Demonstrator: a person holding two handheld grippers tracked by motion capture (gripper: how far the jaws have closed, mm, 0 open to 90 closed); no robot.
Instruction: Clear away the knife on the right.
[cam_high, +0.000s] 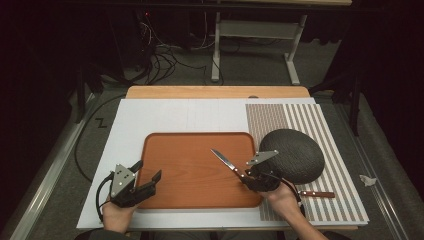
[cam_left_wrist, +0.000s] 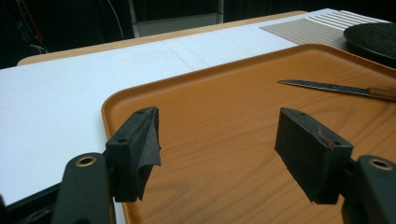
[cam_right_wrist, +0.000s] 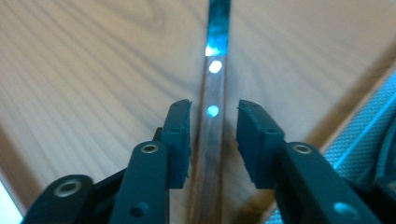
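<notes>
We see a big white board (cam_high: 165, 117) on the table, with a striped mat (cam_high: 320, 130) on its right side. A brown tray (cam_high: 190, 195) lies on the board. A knife (cam_high: 227, 163) lies in the tray. A dark round plate (cam_high: 295, 152) sits on the mat, beside a second knife (cam_high: 317, 194). Our right gripper (cam_right_wrist: 214, 128) has its jaws around the first knife's handle, not quite touching. Our left gripper (cam_left_wrist: 217, 140) is spread wide over the tray.

Second knife (cam_high: 317, 194) with wooden handle on striped mat (cam_high: 300, 120), dark round plate (cam_high: 292, 155) beside it, white sheet (cam_high: 175, 117) covering tabletop (cam_high: 215, 92).
</notes>
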